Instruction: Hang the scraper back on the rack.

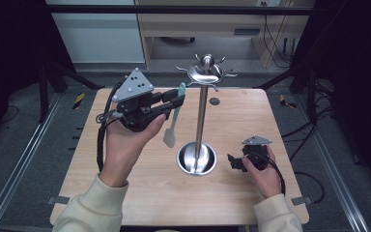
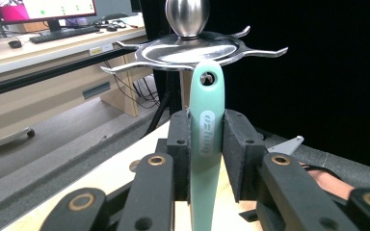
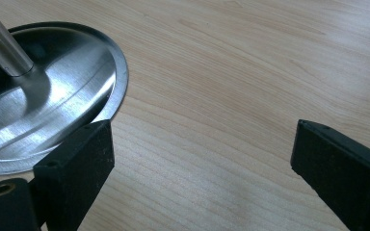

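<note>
At the upper left of the high view, the left hand-held gripper (image 1: 178, 100) clamps the handle of a mint-green silicone spatula (image 1: 174, 118), its pale blade hanging below. In the left gripper view the handle's hanging hole sits just before a hook of the polished steel utensil stand (image 2: 192, 48). At lower right, the right hand-held gripper (image 1: 232, 162) rests on the light wooden bench (image 1: 241, 116), jaws wide apart and empty, beside the stand's round base (image 3: 53, 110).

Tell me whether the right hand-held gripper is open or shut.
Open. In its own view the right hand-held gripper has its two black jaws standing far apart with only bare wooden table between them, beside the metal stand's base.
</note>
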Action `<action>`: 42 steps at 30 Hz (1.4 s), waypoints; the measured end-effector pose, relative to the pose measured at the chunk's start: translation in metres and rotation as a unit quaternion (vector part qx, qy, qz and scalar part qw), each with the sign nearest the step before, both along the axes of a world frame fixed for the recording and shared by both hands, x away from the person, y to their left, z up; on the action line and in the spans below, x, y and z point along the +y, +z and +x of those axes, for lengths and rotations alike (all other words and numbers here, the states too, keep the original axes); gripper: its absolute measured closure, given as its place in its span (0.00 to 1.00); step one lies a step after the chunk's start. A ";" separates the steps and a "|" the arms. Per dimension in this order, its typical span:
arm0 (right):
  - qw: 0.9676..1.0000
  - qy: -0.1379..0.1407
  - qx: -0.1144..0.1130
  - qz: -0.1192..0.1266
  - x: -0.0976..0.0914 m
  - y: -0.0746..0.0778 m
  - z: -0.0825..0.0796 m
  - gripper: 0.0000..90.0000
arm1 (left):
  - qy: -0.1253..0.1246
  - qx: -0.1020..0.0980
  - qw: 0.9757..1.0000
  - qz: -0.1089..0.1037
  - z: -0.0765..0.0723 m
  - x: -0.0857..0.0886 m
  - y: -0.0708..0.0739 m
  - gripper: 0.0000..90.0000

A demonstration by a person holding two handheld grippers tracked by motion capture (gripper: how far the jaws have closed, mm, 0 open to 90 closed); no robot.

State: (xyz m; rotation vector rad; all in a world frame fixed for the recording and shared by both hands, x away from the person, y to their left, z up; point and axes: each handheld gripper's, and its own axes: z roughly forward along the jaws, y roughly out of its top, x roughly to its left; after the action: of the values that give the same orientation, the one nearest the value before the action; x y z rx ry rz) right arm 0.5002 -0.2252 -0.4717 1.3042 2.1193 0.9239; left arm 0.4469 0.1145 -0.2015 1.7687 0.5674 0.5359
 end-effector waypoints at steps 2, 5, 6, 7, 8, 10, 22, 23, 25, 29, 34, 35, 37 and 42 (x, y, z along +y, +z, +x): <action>1.000 0.001 0.000 0.001 0.000 0.000 0.000 0.09 | -0.001 0.002 1.000 -0.001 0.001 -0.001 0.000 0.82; 1.000 0.001 0.000 -0.001 0.000 0.000 0.000 0.09 | -0.002 0.004 1.000 0.002 0.002 -0.002 -0.001 0.82; 1.000 0.000 0.000 0.001 0.000 0.000 0.000 0.09 | -0.001 0.004 1.000 0.004 0.002 -0.002 -0.001 0.82; 1.000 0.000 0.000 0.001 0.000 0.000 0.000 0.09 | -0.001 0.004 1.000 0.003 0.002 -0.002 -0.001 0.82; 1.000 0.001 0.000 0.001 0.000 0.000 0.000 0.09 | -0.002 0.005 1.000 0.002 0.003 -0.002 -0.001 0.82; 1.000 0.000 0.001 0.001 0.000 0.000 0.000 0.09 | -0.001 0.006 1.000 0.005 0.004 -0.003 -0.001 0.82; 1.000 0.002 0.000 0.002 -0.001 0.000 0.000 0.09 | 0.008 0.003 1.000 0.025 0.009 -0.013 -0.001 0.82; 1.000 0.002 0.000 0.002 -0.001 0.000 0.000 0.09 | 0.008 0.004 1.000 0.024 0.010 -0.014 -0.001 0.82; 1.000 0.002 0.000 0.002 -0.001 0.000 0.000 0.09 | 0.008 0.004 1.000 0.022 0.010 -0.014 -0.001 0.82; 1.000 0.003 0.001 0.000 0.000 0.000 0.000 0.09 | 0.010 0.003 1.000 0.022 0.012 -0.016 0.000 0.82; 1.000 0.003 0.001 0.002 0.000 0.000 0.000 0.09 | 0.010 0.005 1.000 0.021 0.014 -0.019 -0.002 0.82; 1.000 0.003 0.001 0.002 0.000 0.000 0.000 0.09 | 0.010 0.005 1.000 0.020 0.014 -0.019 -0.002 0.82; 1.000 0.005 0.000 0.000 -0.001 0.000 0.000 0.09 | 0.011 0.003 1.000 0.022 0.015 -0.020 -0.002 0.82; 1.000 0.004 0.001 0.001 -0.001 0.000 0.001 0.09 | 0.009 0.004 1.000 0.022 0.016 -0.020 -0.002 0.82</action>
State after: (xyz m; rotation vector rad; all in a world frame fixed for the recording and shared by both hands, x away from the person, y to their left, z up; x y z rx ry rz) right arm 0.5009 -0.2263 -0.4714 1.2984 2.1280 0.9275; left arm 0.4628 0.0947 -0.2035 1.8107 0.5810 0.5569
